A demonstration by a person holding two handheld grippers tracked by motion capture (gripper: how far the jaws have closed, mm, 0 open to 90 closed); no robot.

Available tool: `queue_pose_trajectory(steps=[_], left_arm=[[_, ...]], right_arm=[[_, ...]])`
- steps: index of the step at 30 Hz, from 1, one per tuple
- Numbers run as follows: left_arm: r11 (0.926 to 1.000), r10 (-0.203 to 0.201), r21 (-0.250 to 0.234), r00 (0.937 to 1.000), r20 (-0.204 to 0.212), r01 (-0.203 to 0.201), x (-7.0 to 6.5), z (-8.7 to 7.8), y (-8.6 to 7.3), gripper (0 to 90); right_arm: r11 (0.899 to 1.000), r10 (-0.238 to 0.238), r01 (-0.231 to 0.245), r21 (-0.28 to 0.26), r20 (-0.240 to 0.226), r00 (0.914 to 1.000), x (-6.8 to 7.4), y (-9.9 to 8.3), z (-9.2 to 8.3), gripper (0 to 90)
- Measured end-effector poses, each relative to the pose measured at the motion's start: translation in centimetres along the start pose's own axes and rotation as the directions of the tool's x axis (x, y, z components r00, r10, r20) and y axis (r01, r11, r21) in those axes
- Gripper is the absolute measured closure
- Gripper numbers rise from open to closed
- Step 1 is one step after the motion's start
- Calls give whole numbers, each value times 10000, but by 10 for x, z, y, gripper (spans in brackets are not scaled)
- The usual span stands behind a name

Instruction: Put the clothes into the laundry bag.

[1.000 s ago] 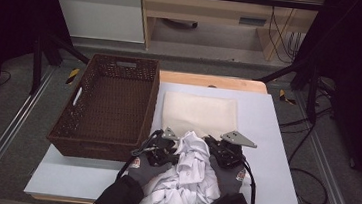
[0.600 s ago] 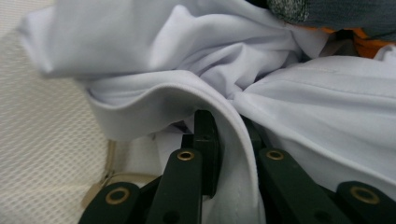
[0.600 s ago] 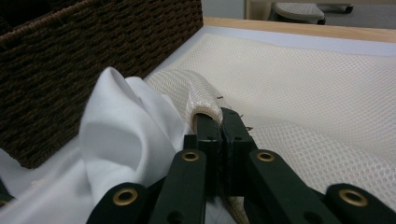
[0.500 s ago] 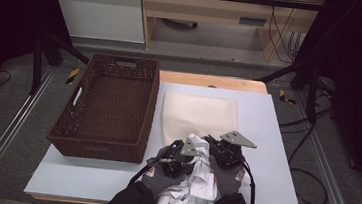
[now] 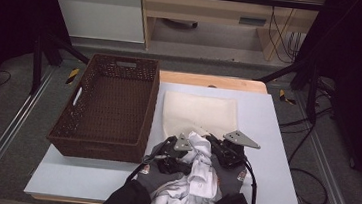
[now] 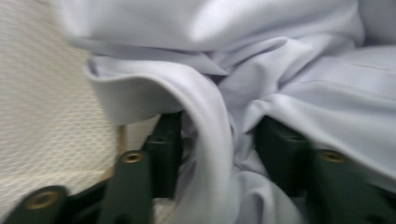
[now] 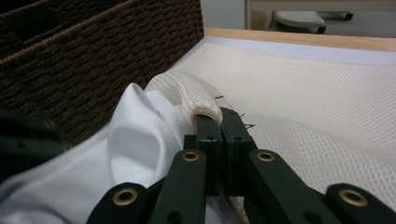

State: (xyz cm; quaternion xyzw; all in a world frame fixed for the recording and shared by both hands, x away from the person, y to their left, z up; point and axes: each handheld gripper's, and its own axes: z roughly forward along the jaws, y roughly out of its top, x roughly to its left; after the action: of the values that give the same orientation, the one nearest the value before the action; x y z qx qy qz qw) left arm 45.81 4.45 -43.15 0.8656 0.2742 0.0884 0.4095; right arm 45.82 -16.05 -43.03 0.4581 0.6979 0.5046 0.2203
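A crumpled white cloth (image 5: 194, 176) lies at the table's near edge, between the person's gloved hands. Beyond it a cream woven cloth (image 5: 200, 114) lies flat. My left gripper (image 5: 174, 154) rests on the white cloth's left side. Its jaws have just been opening, and in the left gripper view (image 6: 219, 135) they stand apart with a loose fold of white cloth (image 6: 261, 70) between them. My right gripper (image 5: 224, 151) is shut on the cream cloth's near edge. The right gripper view (image 7: 222, 123) shows that edge (image 7: 196, 100) curled up out of the pinch, beside the white cloth (image 7: 135, 135).
A dark brown wicker basket (image 5: 99, 149) stands on the left of the pale table (image 5: 265, 140), close to the cloths (image 7: 93, 56). Bare table surface lies right of the cream cloth. Black frame legs and cables stand on the floor around.
My left gripper has shifted right onto the white cloth, which has bunched up more between the hands. The right gripper has kept still.
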Motion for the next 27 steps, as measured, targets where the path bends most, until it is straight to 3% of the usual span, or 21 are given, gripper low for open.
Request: queue_pose_trajectory(steps=[5,9,12,14,17,22,24,27], left_arm=[[9998,-72,-202,9988,-492,62,5,0,6,287],[9990,-179,-428,9981,-592,153,5,9,8,277],[9982,-31,-604,9986,-529,-1,4,10,9,404],[9972,119,-737,9995,-302,-141,2,10,7,591],[9970,384,-672,9992,-78,-389,-3,12,6,779],[9958,888,-259,9950,458,-877,-13,17,4,849],[9929,1150,227,9913,636,-1166,-16,23,3,851],[9932,955,590,9922,806,-1004,-14,33,3,850]], right_arm=[[10000,-54,54,57,-11,10000,2,-1,2,881],[9999,-64,65,109,-25,10000,2,-2,2,882],[9999,-19,19,124,-31,10000,1,-2,3,882],[9999,-26,26,114,-50,10000,2,-2,3,883],[9999,6,-5,105,-72,10000,2,-2,4,883],[10000,7,-7,83,-67,10000,1,-2,3,883],[10000,-16,16,64,-80,10000,1,-1,3,883],[10000,15,-15,-67,-110,9999,1,0,2,883]])
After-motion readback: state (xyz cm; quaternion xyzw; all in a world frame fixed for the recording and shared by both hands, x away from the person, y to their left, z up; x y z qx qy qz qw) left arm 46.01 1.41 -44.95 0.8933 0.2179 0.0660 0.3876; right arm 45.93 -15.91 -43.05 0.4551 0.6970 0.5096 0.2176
